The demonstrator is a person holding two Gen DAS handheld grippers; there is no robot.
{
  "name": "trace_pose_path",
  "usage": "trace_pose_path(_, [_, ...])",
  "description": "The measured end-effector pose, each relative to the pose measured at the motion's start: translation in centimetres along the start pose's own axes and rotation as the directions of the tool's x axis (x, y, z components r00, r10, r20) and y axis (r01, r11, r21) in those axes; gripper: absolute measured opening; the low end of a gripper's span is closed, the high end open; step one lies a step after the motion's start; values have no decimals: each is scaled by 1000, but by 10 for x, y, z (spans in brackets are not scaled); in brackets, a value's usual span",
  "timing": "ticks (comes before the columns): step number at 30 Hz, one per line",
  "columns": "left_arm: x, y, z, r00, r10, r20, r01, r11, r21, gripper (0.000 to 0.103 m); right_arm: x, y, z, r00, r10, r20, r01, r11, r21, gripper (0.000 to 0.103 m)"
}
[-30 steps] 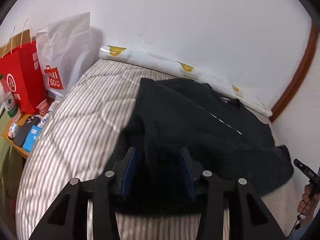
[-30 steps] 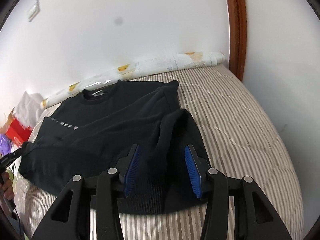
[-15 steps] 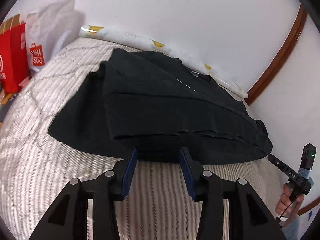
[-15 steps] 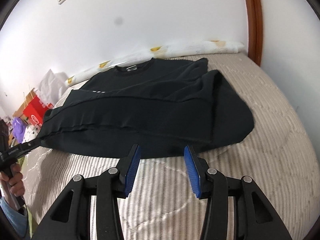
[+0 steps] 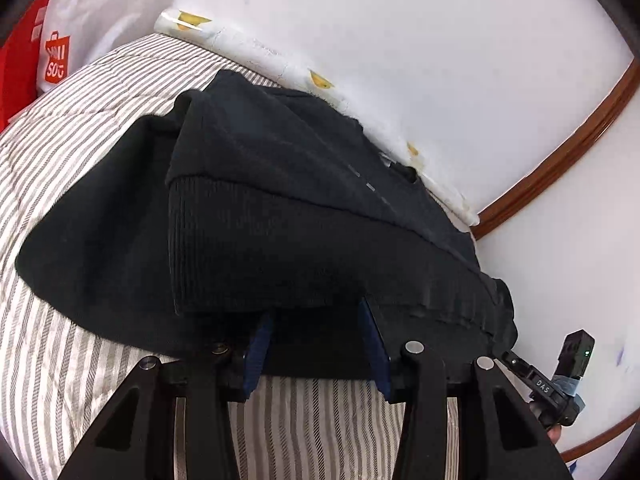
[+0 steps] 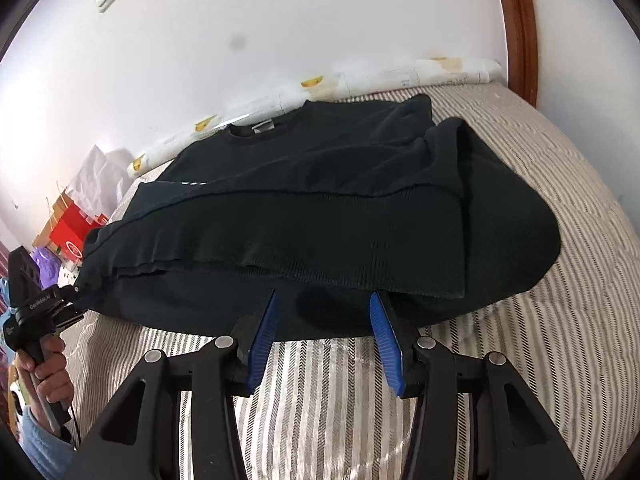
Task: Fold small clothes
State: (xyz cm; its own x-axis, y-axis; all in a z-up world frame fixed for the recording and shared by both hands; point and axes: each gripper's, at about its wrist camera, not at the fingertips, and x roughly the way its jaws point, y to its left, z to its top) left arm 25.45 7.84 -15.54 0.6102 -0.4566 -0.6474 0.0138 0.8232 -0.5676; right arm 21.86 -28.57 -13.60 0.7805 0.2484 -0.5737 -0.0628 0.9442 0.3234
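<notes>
White shopping bag (image 5: 76, 28), far left by wall: red logo square, partly legible "SOG" on lower line. Right gripper (image 5: 536, 380) body: small white "DAS". Other markings too blurred.

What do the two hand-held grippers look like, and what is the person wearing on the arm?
Each hand-held gripper, left and right, is matte black with angular cut-out arms, round silver rivets and two blue ribbed finger pads. Seen from the right wrist, the left one has a black pistol-style handle with small white lettering and a thin dark cable. The sleeve is light blue.
</notes>
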Motion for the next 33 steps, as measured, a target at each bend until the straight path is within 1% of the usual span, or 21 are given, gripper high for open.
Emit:
trace_pose_path(5, [-2, -1, 8, 1000, -21, 21, 21, 1000, -8, 42, 7, -5, 8, 999, 44, -1, -44, 998, 42, 50])
trace_pose_path(10, [-5, -6, 16, 999, -20, 35, 19, 1000, 17, 41, 9, -10, 17, 997, 70, 21, -71, 994, 80, 50])
trace_pose_path(12, [-9, -7, 22, 999, -15, 51, 13, 999, 32, 41, 9, -10, 23, 997, 74, 34, -76, 994, 83, 50])
trace_pose_path(14, [-17, -7, 29, 996, -8, 87, 3, 999, 51, 41, 10, -10, 28, 996, 79, 46, -82, 993, 80, 50])
trace_pose_path(17, [-17, -5, 42, 995, 13, 97, -18, 998, 56, 41, 15, -11, 41, 995, 85, 53, -89, 993, 82, 50])
trace_pose_path(18, [-15, -4, 46, 995, 15, 100, -20, 999, 49, 40, 18, -12, 46, 995, 83, 54, -87, 992, 87, 48])
trace_pose_path(20, [-11, -1, 55, 994, 17, 104, -21, 999, 36, 38, 24, -11, 56, 996, 78, 50, -83, 992, 98, 34])
trace_pose_path(21, [-9, 0, 58, 994, 17, 107, -20, 999, 34, 34, 27, -11, 60, 996, 71, 45, -75, 992, 101, 14])
trace_pose_path(22, [-6, 0, 63, 993, 16, 113, -20, 999, 36, 24, 31, -12, 65, 997, 62, 45, -66, 992, 105, 7])
trace_pose_path(23, [-4, 0, 67, 993, 24, 116, -29, 999, 41, 18, 33, -12, 68, 997, 67, 47, -72, 992, 106, 7])
trace_pose_path(24, [-1, -2, 69, 992, 35, 120, -41, 998, 49, 18, 35, -12, 74, 995, 77, 57, -84, 990, 112, 6])
trace_pose_path(25, [1, -4, 76, 991, 37, 128, -46, 997, 61, 14, 37, -12, 77, 995, 80, 60, -86, 990, 113, 6])
trace_pose_path(26, [3, -5, 80, 991, 37, 131, -46, 997, 67, 13, 38, -12, 83, 994, 85, 63, -92, 990, 106, 6])
trace_pose_path(30, [12, -10, 101, 988, 47, 144, -61, 994, 90, 13, 42, -11, 108, 988, 119, 98, -128, 987, 99, 5])
trace_pose_path(33, [24, -7, 115, 990, 61, 130, -70, 995, 69, 16, 52, -11, 125, 987, 121, 106, -131, 987, 96, 7])
